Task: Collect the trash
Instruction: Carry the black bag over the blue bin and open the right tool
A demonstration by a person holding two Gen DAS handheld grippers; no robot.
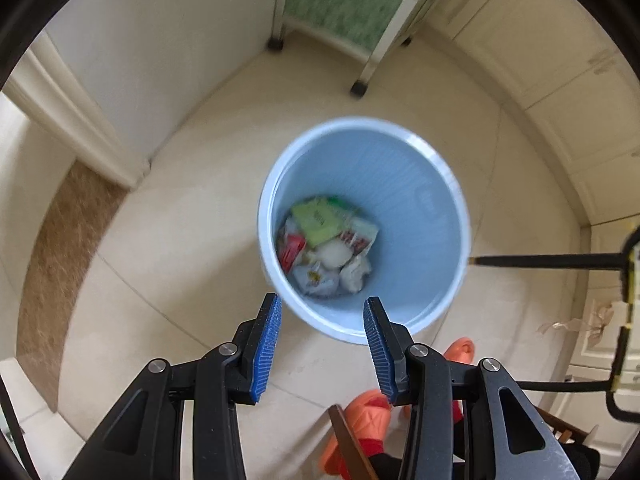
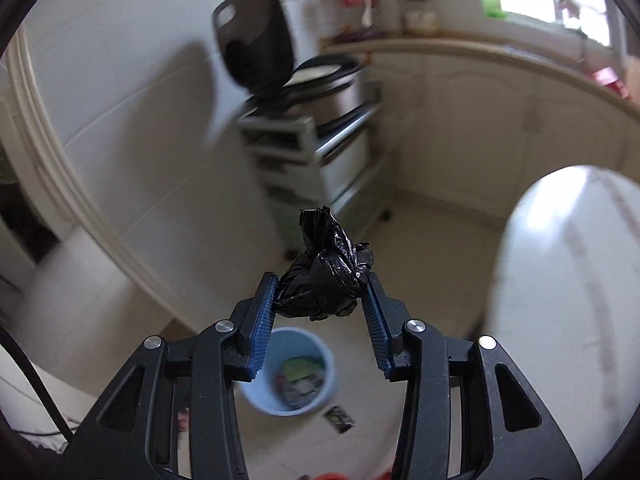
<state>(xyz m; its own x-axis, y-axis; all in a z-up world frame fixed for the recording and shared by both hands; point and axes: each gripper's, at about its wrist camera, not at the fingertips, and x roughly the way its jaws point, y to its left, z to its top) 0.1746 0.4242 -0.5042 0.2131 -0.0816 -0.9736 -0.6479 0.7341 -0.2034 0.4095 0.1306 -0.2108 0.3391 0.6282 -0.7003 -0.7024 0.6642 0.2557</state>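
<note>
Nearest you, low in the right wrist view, the right gripper (image 2: 320,300) pinches a crumpled wad of black plastic bag (image 2: 324,276) between its blue ribbed pads (image 2: 264,320), jaws part-way apart and pressed on the wad. Keep that pinch firm until you are squarely over the bin. In the left wrist view the left gripper (image 1: 322,344) stands spread and empty, its jaws just short of the near rim of the round pale-blue plastic waste bin (image 1: 424,200) at frame centre, on the cream tiled floor (image 1: 180,260). Wrappers and paper (image 1: 326,244) already lie at its bottom.
</note>
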